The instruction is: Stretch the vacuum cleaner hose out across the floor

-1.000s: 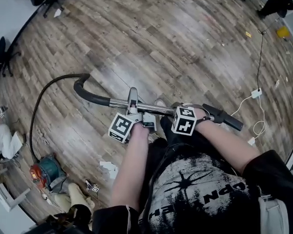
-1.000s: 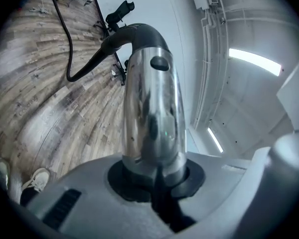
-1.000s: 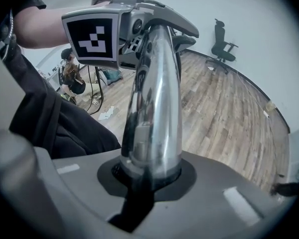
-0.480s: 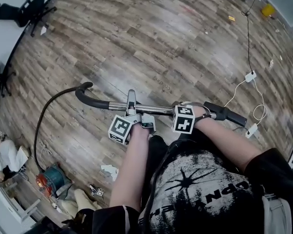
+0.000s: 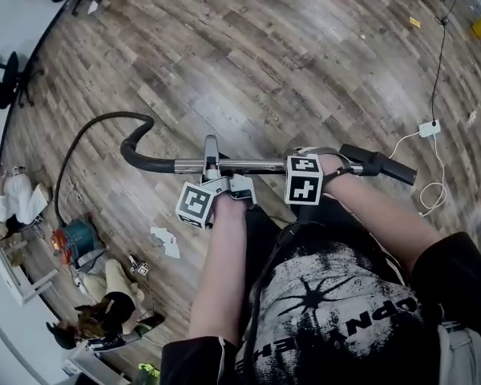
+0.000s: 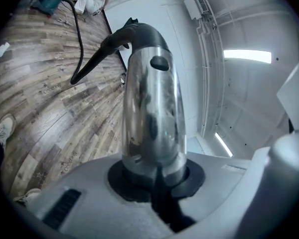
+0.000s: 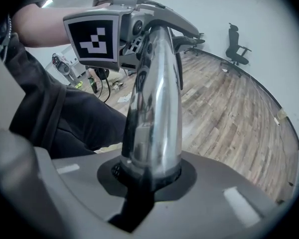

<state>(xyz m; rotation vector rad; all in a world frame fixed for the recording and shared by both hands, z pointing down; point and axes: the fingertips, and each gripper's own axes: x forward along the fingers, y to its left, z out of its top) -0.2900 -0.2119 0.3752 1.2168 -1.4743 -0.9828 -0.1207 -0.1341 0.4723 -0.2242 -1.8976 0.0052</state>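
I hold a chrome vacuum wand level in front of me with both grippers. My left gripper is shut on the wand near its black curved handle. My right gripper is shut on it near the black end piece. The black hose arcs from the handle down to the red and teal vacuum canister at the left. In the left gripper view the chrome wand stands clamped in that gripper, with the hose beyond. In the right gripper view the wand sits clamped in that gripper.
A white cable with an adapter lies on the wood floor at the right. A person sits on the floor at the lower left, near the canister. Office chairs stand by the wall at the upper left. Scrap paper lies near my feet.
Both grippers have carried the wand across the floor, each with the same grip. The hose behind the handle now bends in a taller arc, and the cable at the right has shifted.
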